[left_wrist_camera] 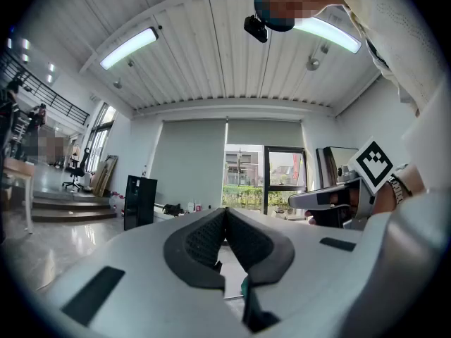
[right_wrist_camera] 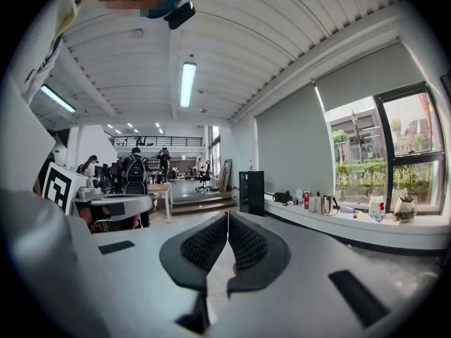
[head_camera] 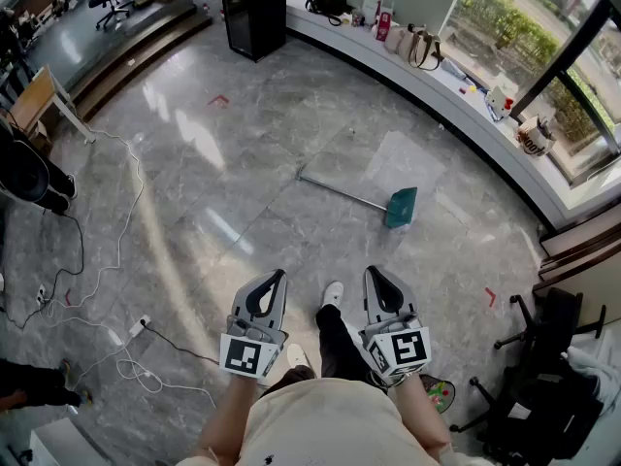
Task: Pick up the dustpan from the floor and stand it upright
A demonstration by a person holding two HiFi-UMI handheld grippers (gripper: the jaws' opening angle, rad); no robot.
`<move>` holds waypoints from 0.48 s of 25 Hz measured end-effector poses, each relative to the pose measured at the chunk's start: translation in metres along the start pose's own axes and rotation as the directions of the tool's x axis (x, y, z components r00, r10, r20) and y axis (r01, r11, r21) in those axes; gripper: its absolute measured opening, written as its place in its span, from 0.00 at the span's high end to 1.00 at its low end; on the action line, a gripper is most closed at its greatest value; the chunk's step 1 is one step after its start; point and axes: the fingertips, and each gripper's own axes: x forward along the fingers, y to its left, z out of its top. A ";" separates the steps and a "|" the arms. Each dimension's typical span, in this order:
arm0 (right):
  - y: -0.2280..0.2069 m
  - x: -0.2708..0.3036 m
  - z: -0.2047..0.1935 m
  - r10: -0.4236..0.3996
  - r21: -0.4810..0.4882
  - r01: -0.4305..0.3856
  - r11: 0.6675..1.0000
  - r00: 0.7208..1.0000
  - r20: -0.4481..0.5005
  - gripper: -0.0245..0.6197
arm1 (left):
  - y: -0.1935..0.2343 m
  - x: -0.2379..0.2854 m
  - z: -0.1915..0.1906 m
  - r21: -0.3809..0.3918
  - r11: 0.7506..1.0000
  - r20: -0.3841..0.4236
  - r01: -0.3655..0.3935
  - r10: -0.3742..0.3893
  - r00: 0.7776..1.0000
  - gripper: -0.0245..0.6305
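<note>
A teal dustpan [head_camera: 401, 207] lies flat on the grey floor with its long metal handle [head_camera: 342, 190] stretched out to the left. Both grippers hang close to my body, well short of it. The left gripper [head_camera: 277, 277] is shut and holds nothing; in the left gripper view its black pads [left_wrist_camera: 211, 239] meet at the tips, and a sliver of the teal dustpan [left_wrist_camera: 244, 286] shows below them. The right gripper [head_camera: 374, 273] is likewise shut and empty, its pads [right_wrist_camera: 243, 243] touching in the right gripper view.
White cables [head_camera: 116, 260] trail over the floor at the left. A black cabinet [head_camera: 253, 8] stands at the back, a window ledge [head_camera: 456, 95] with bags and bottles runs along the right, and a black office chair [head_camera: 548, 377] sits at the lower right. My shoe [head_camera: 332, 294] is between the grippers.
</note>
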 end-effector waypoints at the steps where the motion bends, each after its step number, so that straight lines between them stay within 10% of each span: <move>1: -0.013 0.019 0.000 0.003 0.007 -0.003 1.000 1.000 0.001 0.93 | 0.009 0.020 0.003 -0.014 1.000 0.019 -0.015 0.015 1.000 0.95; 12: -0.142 0.211 0.037 0.129 -0.009 -0.130 0.992 0.991 -0.033 0.93 | 0.090 0.226 0.039 0.029 0.993 0.084 -0.111 0.108 0.991 0.95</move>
